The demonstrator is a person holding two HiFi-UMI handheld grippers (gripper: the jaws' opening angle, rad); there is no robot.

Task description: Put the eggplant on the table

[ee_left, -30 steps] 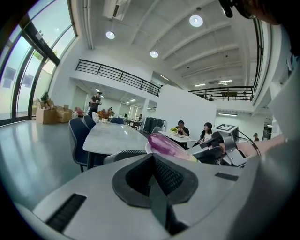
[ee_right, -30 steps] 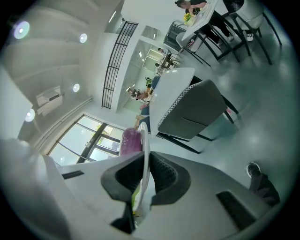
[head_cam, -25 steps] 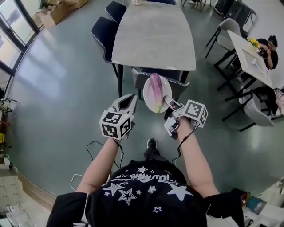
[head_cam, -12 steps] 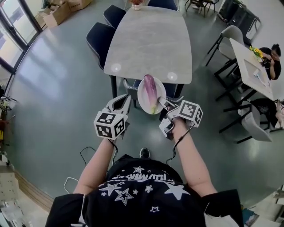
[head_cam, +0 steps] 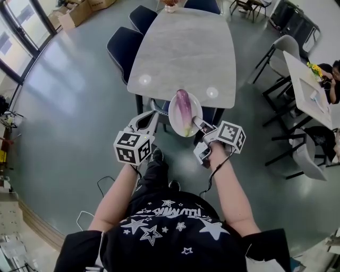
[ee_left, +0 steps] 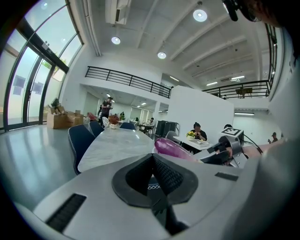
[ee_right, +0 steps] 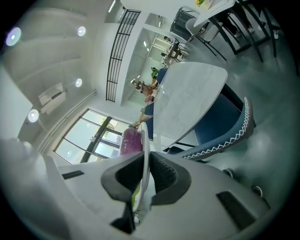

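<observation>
A purple eggplant (head_cam: pixel 184 110) with a pale green stem end lies on a white plate (head_cam: pixel 176 120). My right gripper (head_cam: pixel 200 125) is shut on the plate's near rim and holds it in the air just before the near end of the grey marble table (head_cam: pixel 183 50). In the right gripper view the plate (ee_right: pixel 145 154) stands edge-on between the pads, with the eggplant (ee_right: pixel 131 140) on its left. My left gripper (head_cam: pixel 150 119) hovers beside the plate's left, shut and empty. The left gripper view shows the eggplant (ee_left: pixel 171 148) past its closed pads.
Dark blue chairs (head_cam: pixel 125 44) stand along the table's left side, and one (head_cam: pixel 210 114) is tucked under its near end below the plate. A second table (head_cam: pixel 307 87) with chairs and a seated person (head_cam: pixel 335 71) is at the right. Cardboard boxes (head_cam: pixel 74 11) lie far left.
I have stepped closer to the table. The plate with the eggplant now overlaps the table's near edge. Both grippers keep their hold and spacing.
</observation>
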